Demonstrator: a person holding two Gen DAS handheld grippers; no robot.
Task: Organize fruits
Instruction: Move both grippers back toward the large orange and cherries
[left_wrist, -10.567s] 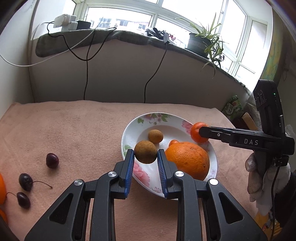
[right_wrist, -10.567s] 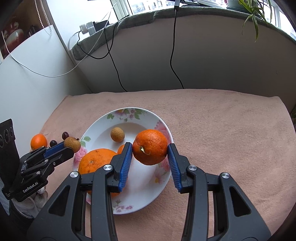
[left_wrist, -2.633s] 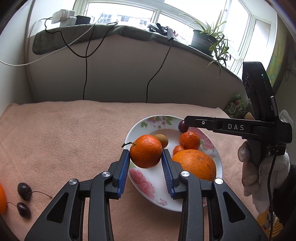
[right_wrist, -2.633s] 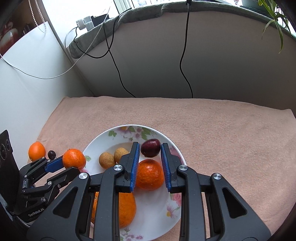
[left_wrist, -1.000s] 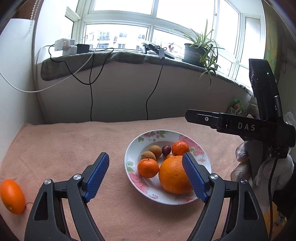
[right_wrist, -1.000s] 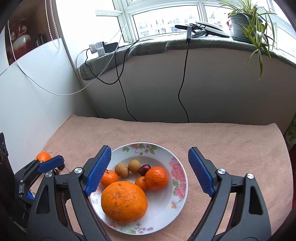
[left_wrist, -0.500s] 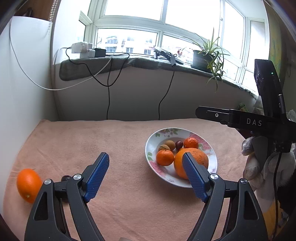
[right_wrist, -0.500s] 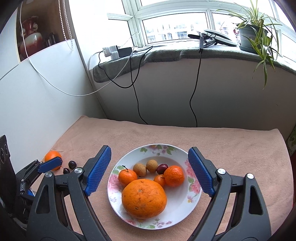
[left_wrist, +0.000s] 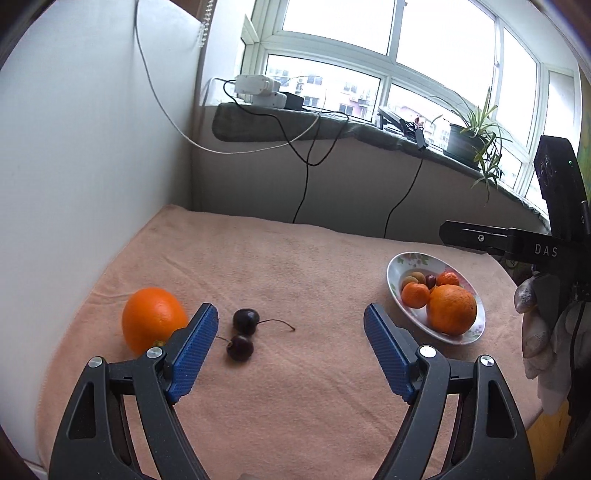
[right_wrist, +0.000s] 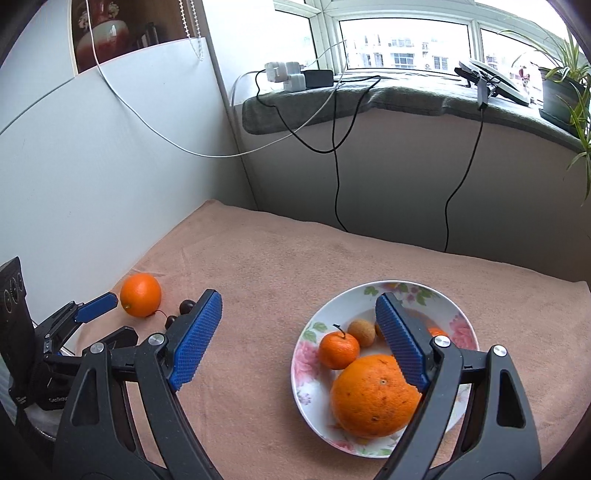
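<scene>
The floral plate at lower right of the right view holds a big orange, a mandarin and a longan. On the pink cloth, one orange and two cherries lie at lower left. The left gripper and the right gripper are both spread, empty. A windowsill with cables is behind.

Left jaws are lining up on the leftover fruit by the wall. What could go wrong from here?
1. The two dark cherries lie close together with thin stems; the open left gripper may pinch both or crush one.
2. The loose orange sits right beside the left pad, so a nudge could roll it on the pink towel.
3. The flowered white plate is already crowded around the big orange; added fruit might roll out.
</scene>
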